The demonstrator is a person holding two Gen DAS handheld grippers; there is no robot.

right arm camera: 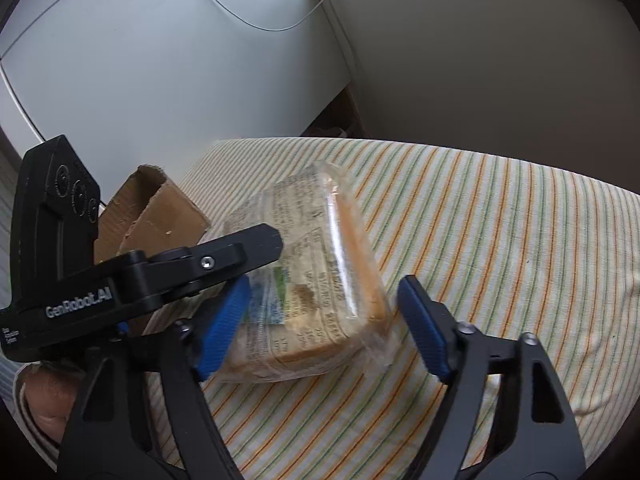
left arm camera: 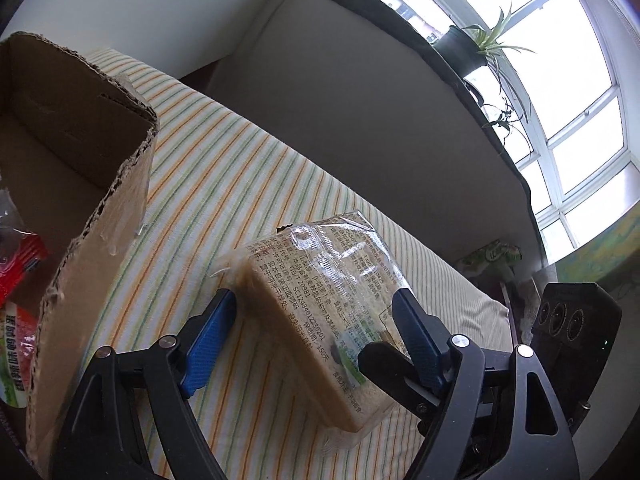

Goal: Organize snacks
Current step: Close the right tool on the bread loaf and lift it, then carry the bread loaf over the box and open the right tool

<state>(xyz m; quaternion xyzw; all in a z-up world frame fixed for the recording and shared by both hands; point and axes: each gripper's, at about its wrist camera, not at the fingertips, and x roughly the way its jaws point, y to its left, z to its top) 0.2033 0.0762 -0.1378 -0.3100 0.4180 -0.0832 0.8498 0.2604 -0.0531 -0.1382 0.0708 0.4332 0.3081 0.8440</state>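
Note:
A clear-wrapped pack of sliced bread point(left arm camera: 320, 312) lies on the striped tablecloth point(left arm camera: 224, 184). My left gripper point(left arm camera: 316, 320) is around it, its blue pads touching both sides of the pack. In the right wrist view the same bread pack point(right arm camera: 316, 280) sits between the open jaws of my right gripper point(right arm camera: 324, 320); its left pad touches the wrapper, its right pad stands just clear. The left gripper's black body point(right arm camera: 132, 280) shows at the left there. An open cardboard box point(left arm camera: 80, 152) stands left of the bread and holds red and green snack packets point(left arm camera: 20, 264).
The cardboard box point(right arm camera: 160, 216) shows behind the left gripper. A grey wall panel point(left arm camera: 360, 100) rises behind the table. A windowsill with potted plants point(left arm camera: 476, 48) is at the upper right. The right gripper's body point(left arm camera: 568, 328) shows at the right edge.

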